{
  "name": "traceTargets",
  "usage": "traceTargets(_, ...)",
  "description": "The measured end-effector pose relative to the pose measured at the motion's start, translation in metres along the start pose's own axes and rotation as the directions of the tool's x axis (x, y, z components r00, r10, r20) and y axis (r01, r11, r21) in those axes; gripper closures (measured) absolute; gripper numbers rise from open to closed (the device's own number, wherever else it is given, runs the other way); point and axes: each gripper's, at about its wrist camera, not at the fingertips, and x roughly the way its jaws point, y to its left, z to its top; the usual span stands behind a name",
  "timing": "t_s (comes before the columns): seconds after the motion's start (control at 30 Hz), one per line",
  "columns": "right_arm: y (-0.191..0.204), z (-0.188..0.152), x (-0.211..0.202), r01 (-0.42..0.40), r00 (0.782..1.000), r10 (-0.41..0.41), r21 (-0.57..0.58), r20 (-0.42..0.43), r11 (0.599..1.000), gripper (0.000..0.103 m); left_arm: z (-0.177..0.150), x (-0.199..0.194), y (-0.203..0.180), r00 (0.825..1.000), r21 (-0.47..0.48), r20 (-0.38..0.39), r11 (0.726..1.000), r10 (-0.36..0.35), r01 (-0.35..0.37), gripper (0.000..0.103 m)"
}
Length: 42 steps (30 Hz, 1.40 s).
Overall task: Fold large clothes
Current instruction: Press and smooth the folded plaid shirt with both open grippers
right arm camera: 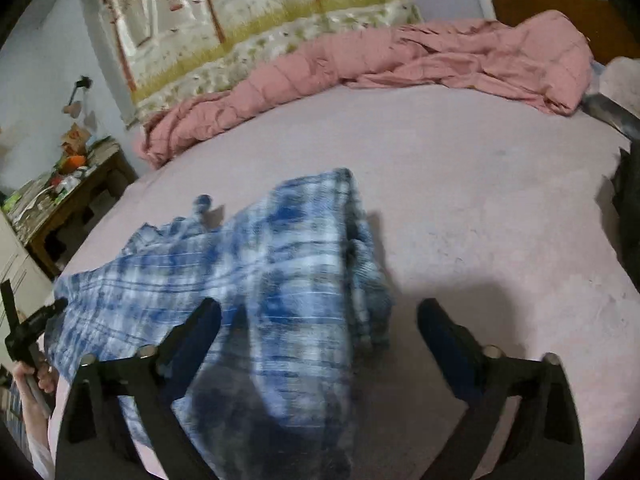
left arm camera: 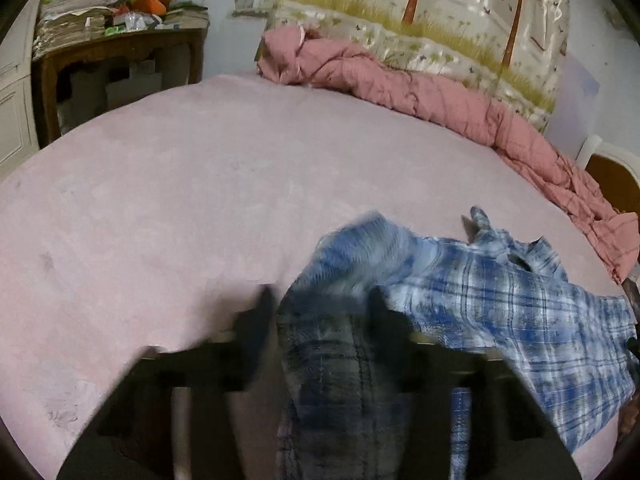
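Plaid shirt [right arm camera: 280, 264] soft woven cloth; bedsheet [left arm camera: 180, 200] matt, fuzzy; curtain [left arm camera: 440, 4] glossy satin.

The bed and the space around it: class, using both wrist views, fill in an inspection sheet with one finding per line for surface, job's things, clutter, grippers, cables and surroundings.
Surface: pink bed sheet, mostly flat, with faint marks.
Job's things: blue plaid shirt lying rumpled on the sheet, not yet folded; part of it is blurred.
Clutter: pink quilt bunched along the far edge of the bed.
Grippers: left gripper has its fingers apart with shirt cloth between them, blurred; right gripper is wide open over the shirt's edge.
Cables: nothing seen.
Surroundings: wooden table piled with papers and packets beside the bed; patterned curtain behind the quilt.
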Motion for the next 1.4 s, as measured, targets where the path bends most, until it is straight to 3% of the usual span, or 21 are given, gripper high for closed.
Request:
traceTargets(0.07, -0.001, 0.001, 0.003, 0.071, 0.997, -0.071, 0.006, 0.004, 0.997, 0.024, 0.001, -0.008, -0.004, 0.999, 0.023, 0.049, 1.000, -0.001, 0.000, 0.089)
traceTargets(0.1, -0.002, 0.000, 0.003, 0.081, 0.997, -0.081, 0.009, 0.008, 0.997, 0.034, 0.001, -0.014, -0.006, 0.996, 0.038, 0.085, 0.999, 0.001, -0.004, 0.089)
traceTargets(0.2, -0.004, -0.004, -0.014, 0.096, 0.992, -0.097, 0.015, 0.082, 0.995, 0.037, 0.000, -0.023, -0.009, 0.992, 0.059, 0.124, 0.998, 0.013, -0.020, 0.084)
traceTargets(0.23, -0.002, -0.006, -0.026, 0.111, 0.987, -0.112, 0.013, 0.117, 0.994, 0.037, -0.002, -0.025, -0.011, 0.993, 0.069, 0.115, 0.997, 0.031, -0.039, 0.071)
traceTargets(0.27, -0.001, -0.008, -0.035, 0.113, 0.983, -0.113, 0.011, 0.144, 0.994, 0.036, -0.002, -0.027, -0.013, 0.993, 0.079, 0.108, 0.995, 0.050, -0.059, 0.047)
traceTargets(0.33, 0.001, -0.018, -0.056, 0.069, 0.980, -0.070, 0.008, 0.184, 0.998, 0.029, -0.013, -0.046, -0.015, 0.989, 0.097, 0.150, 0.995, 0.014, -0.029, 0.027)
traceTargets(0.4, 0.002, -0.030, -0.072, 0.015, 0.981, -0.017, 0.009, 0.191, 1.000, 0.021, -0.023, -0.068, -0.011, 0.982, 0.089, 0.171, 0.994, -0.076, 0.061, 0.024)
traceTargets(0.5, 0.007, -0.053, -0.089, -0.036, 0.987, 0.036, -0.003, 0.159, 0.999, 0.021, -0.036, -0.085, -0.003, 0.980, 0.051, 0.124, 0.988, -0.153, 0.147, 0.010)
traceTargets(0.63, 0.011, -0.064, -0.091, -0.060, 0.993, 0.059, 0.005, 0.098, 0.998, 0.021, -0.049, -0.075, 0.002, 0.996, 0.041, -0.024, 0.995, -0.084, 0.085, 0.011)
traceTargets(0.7, 0.012, -0.062, -0.080, -0.044, 0.997, 0.044, 0.009, 0.059, 0.999, 0.021, -0.051, -0.069, 0.005, 0.995, 0.028, -0.043, 0.996, -0.086, 0.087, 0.020)
traceTargets(0.73, 0.013, -0.063, -0.073, -0.033, 0.999, 0.032, 0.008, 0.028, 0.999, 0.021, -0.052, -0.065, 0.004, 0.993, 0.028, -0.060, 0.994, -0.106, 0.108, 0.039)
traceTargets(0.77, 0.012, -0.064, -0.066, -0.027, 1.000, 0.027, 0.010, -0.002, 1.000, 0.024, -0.052, -0.063, 0.003, 0.987, 0.028, -0.080, 0.989, -0.140, 0.142, 0.069)
traceTargets(0.83, 0.012, -0.064, -0.054, -0.060, 0.997, 0.061, 0.016, -0.043, 0.998, 0.054, -0.052, -0.060, 0.002, 0.975, 0.033, -0.105, 0.980, -0.194, 0.199, 0.091)
traceTargets(0.87, 0.011, -0.065, -0.052, -0.074, 0.996, 0.075, 0.022, -0.045, 0.997, 0.069, -0.053, -0.063, 0.001, 0.978, 0.041, -0.097, 0.981, -0.187, 0.191, 0.094)
traceTargets(0.9, 0.011, -0.064, -0.054, -0.065, 0.997, 0.066, 0.027, -0.030, 0.998, 0.082, -0.053, -0.068, 0.000, 0.980, 0.057, -0.084, 0.981, -0.180, 0.185, 0.095)
traceTargets(0.97, 0.011, -0.065, -0.066, -0.077, 0.997, 0.076, 0.027, 0.032, 0.997, 0.088, -0.048, -0.077, 0.002, 0.981, 0.063, -0.058, 0.980, -0.185, 0.189, 0.095)
traceTargets(1.1, 0.019, -0.065, -0.084, -0.043, 0.993, 0.044, -0.010, 0.107, 0.999, 0.091, -0.041, -0.080, 0.011, 0.978, 0.053, -0.069, 0.978, -0.198, 0.202, 0.094)
traceTargets(1.2, 0.026, -0.070, -0.074, 0.039, 0.998, -0.037, -0.038, 0.057, 0.999, 0.091, -0.048, -0.063, 0.005, 0.986, 0.116, -0.110, 0.984, -0.125, 0.137, 0.090)
traceTargets(1.3, 0.034, -0.072, -0.073, 0.107, 0.993, -0.103, -0.082, 0.058, 0.991, 0.091, -0.056, -0.064, -0.004, 0.996, 0.189, -0.080, 0.980, -0.044, 0.059, 0.080)
traceTargets(1.37, 0.041, -0.072, -0.076, 0.151, 0.987, -0.144, -0.108, 0.068, 0.983, 0.089, -0.055, -0.075, -0.007, 1.000, 0.206, -0.023, 0.979, 0.008, -0.003, 0.063)
traceTargets(1.4, 0.046, -0.073, -0.077, 0.179, 0.983, -0.170, -0.127, 0.075, 0.976, 0.088, -0.056, -0.079, -0.008, 1.000, 0.210, 0.001, 0.977, 0.025, -0.025, 0.060)
